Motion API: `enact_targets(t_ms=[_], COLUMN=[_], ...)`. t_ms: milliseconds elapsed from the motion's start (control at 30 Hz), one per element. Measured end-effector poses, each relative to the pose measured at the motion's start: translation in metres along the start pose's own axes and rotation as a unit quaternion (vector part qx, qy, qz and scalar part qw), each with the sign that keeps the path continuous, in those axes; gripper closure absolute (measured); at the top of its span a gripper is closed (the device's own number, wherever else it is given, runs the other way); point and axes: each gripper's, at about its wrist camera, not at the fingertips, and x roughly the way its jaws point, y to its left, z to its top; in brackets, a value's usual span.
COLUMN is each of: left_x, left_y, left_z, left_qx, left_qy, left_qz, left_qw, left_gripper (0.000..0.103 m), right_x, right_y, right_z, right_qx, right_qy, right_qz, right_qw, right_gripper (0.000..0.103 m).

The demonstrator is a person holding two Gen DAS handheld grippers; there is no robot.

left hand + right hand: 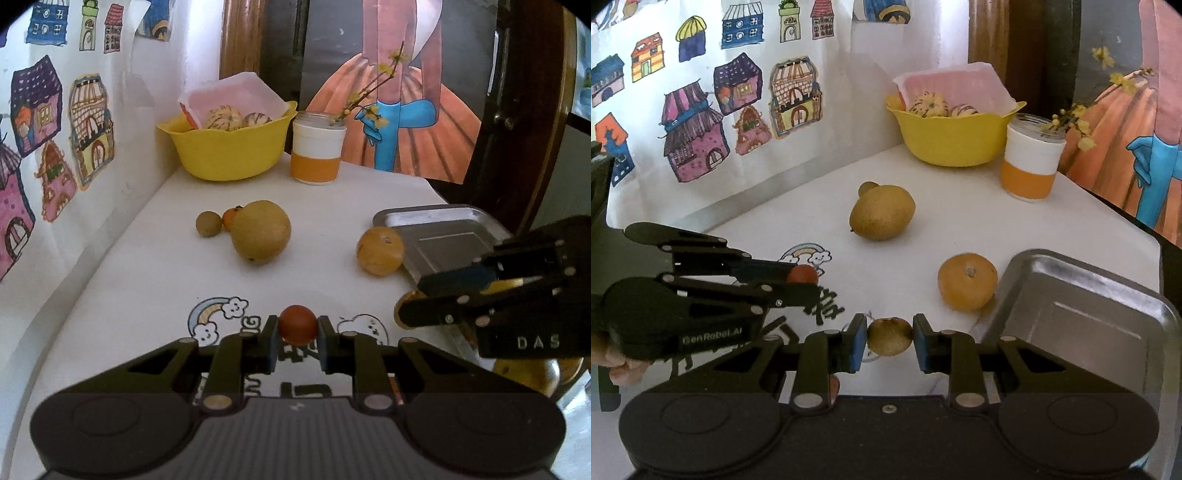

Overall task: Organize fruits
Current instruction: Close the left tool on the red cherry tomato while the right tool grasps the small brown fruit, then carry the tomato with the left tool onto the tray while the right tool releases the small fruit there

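Note:
My left gripper [297, 329] is shut on a small red fruit [297, 322] low over the white table's printed rainbow; the right wrist view shows it too, red fruit [802, 275] between the left gripper's [813, 277] tips. My right gripper [889, 335] is shut on a small brown fruit [889, 338] beside the metal tray's [1089, 314] near-left corner. Loose on the table lie an orange [967, 281], a big brown pear-shaped fruit [882, 213] and a little brown fruit [208, 223] touching a tiny orange one [231, 218].
At the back stands a yellow bowl [225, 151] lined with pink paper and holding striped fruits, with a white-and-orange jar [317, 153] of yellow sprigs beside it. Paper house drawings cover the left wall. The table's edge runs just right of the tray [443, 236].

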Motion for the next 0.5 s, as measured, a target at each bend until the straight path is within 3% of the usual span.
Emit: enact_targets(t_ms=[267, 500], left_x=[-0.014, -0.030], left_y=[-0.005, -0.025], left_z=[-0.008, 0.000], left_qx=[-0.016, -0.007], left_qy=[0.005, -0.016], left_qz=[0.000, -0.017], left_qw=[0.9999, 0.9997], left_gripper=[0.080, 0.080], right_x=[-0.018, -0.055], right_y=[0.004, -0.005], right_z=[-0.015, -0.014], right_qx=[0.009, 0.008], right_qy=[-0.008, -0.043], right_qz=[-0.004, -0.026], right_qw=[1.000, 0.999], right_gripper=[0.074, 0.074])
